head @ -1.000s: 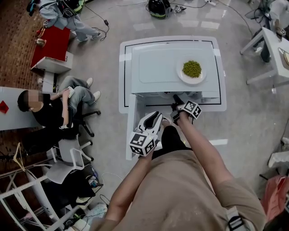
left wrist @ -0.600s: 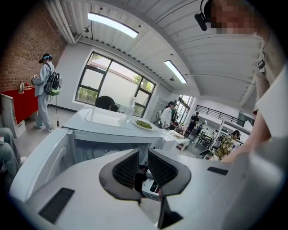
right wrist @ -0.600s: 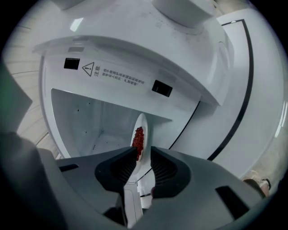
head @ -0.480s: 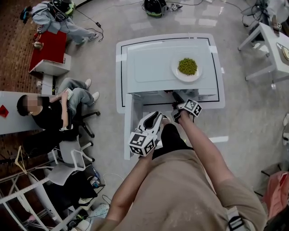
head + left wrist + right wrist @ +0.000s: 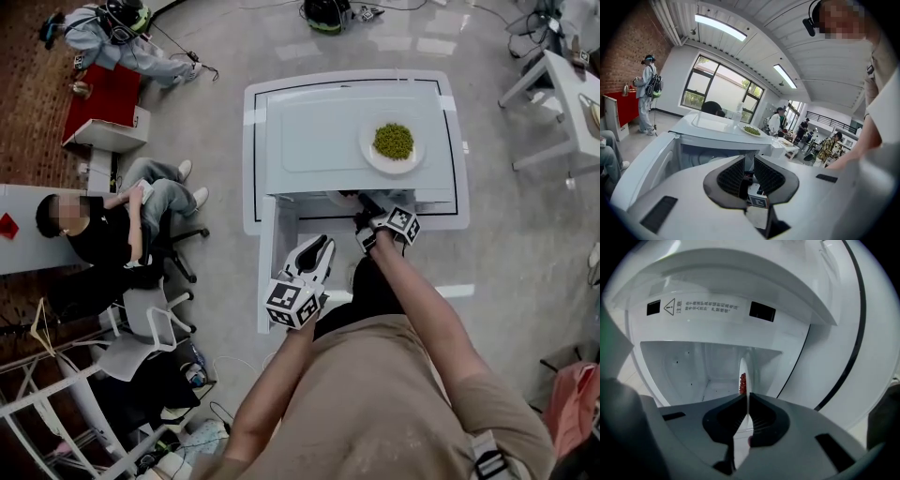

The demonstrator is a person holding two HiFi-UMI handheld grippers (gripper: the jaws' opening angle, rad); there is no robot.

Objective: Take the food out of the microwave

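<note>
A white microwave (image 5: 319,131) stands on a white table (image 5: 255,150) with its door (image 5: 270,272) swung open toward me. My right gripper (image 5: 356,204) reaches into its mouth. In the right gripper view its jaws (image 5: 747,397) are closing and pinch the rim of a white plate (image 5: 743,371), seen edge-on, with red food (image 5: 742,383) on it. My left gripper (image 5: 323,242) hangs in front of the door, its jaws (image 5: 749,168) a narrow gap apart with nothing between them. A plate of green peas (image 5: 394,142) rests on top of the microwave.
A seated person (image 5: 94,230) on an office chair is at the left, beside a white desk (image 5: 19,225). A red cabinet (image 5: 108,94) stands further back on the left. Another white table (image 5: 567,84) is at the right. Cables trail over the grey floor.
The right gripper stays at the microwave's mouth and the left gripper holds its place. The head view has shifted slightly.
</note>
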